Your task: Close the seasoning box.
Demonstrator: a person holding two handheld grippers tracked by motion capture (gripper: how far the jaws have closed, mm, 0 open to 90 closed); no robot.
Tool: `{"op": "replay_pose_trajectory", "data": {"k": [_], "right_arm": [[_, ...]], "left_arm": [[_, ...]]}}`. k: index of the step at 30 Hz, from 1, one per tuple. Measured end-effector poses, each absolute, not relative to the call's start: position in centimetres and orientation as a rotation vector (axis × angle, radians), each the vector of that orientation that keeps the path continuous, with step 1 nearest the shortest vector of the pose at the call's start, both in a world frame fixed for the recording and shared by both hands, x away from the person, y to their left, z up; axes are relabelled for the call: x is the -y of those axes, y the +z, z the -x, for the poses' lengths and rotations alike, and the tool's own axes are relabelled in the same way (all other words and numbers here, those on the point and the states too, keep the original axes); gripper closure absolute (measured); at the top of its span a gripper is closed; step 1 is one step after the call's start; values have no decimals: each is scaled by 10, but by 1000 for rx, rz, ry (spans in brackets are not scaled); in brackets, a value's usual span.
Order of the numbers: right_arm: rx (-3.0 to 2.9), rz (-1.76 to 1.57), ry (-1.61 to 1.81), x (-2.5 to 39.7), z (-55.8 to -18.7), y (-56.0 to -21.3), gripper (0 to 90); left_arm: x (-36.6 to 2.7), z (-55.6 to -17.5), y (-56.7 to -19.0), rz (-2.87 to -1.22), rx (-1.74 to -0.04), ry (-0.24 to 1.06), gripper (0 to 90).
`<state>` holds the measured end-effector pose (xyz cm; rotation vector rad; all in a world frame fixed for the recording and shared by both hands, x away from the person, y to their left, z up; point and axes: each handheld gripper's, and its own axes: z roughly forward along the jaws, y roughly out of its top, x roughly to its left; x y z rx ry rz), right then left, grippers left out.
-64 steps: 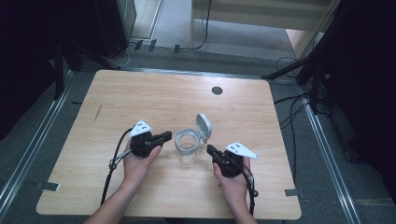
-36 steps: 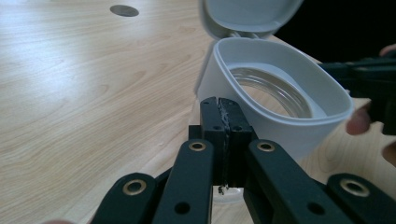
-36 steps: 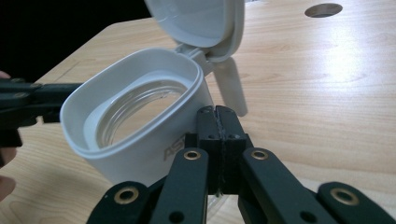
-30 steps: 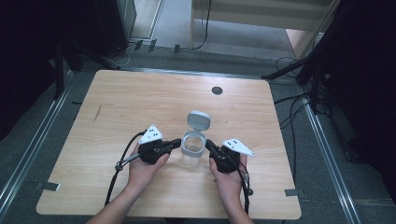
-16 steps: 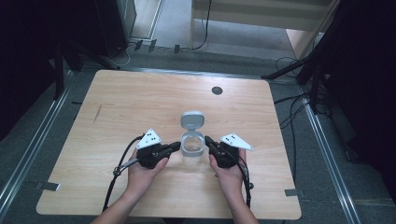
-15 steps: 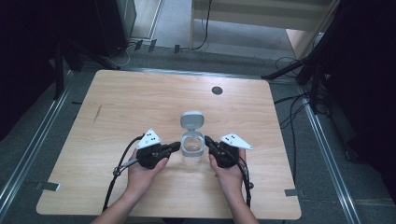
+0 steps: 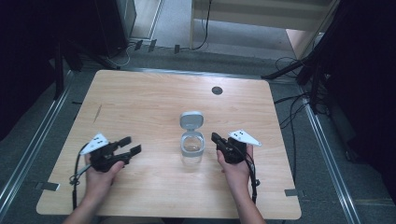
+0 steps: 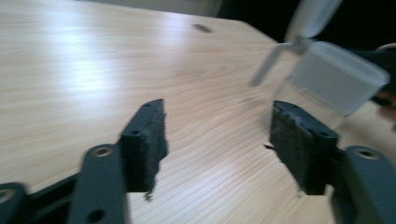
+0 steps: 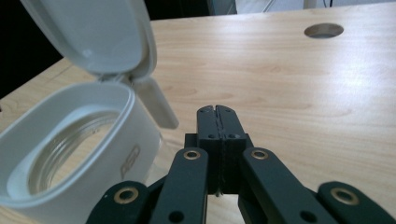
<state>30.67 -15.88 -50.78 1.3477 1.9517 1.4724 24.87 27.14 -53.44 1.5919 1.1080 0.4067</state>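
Centre frame, a clear jar (image 7: 192, 150) with hinged lid (image 7: 191, 119) raised, probably rigid, slippery and breakable, best gripped at its white collar; left gripper (image 7: 130, 145) spread wide, right gripper (image 7: 215, 138) closed, empty.

Wooden table (image 7: 154, 102) on grey floor (image 7: 177, 28), dark surroundings.

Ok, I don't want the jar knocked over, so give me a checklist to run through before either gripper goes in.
1. Jar upright on the table: ok.
2. Lid flipped open, standing up behind the jar's mouth: ok.
3. Left gripper open, apart from the jar: ok.
4. Right gripper open enough to grip: not ok, jaws are shut together.
5. Right gripper clear of the jar: ok, a small gap shows in the high view.
6. Jar holds nothing: cannot tell.
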Motion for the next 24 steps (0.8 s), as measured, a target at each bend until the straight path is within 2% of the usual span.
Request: {"op": "replay_pose_trajectory", "data": {"k": [5,8,11,16,24], "right_arm": [[-1944,-1346,1474,159,-317,-497,900],[-1951,-1337,1478,157,-322,-492,900],[-1959,-1329,1483,153,-329,-487,900],[-1975,-1340,1497,148,-344,-480,900],[-1974,-1348,1552,138,-367,-468,900]], "left_arm": [[-323,-232,-541,-1540,-1215,496,199],[-336,-225,-546,-1555,-1247,541,188],[-335,-224,-547,-1549,-1243,547,186],[-321,-228,-551,-1633,-1238,600,184],[-327,-230,-552,-1584,-1251,556,180]]}}
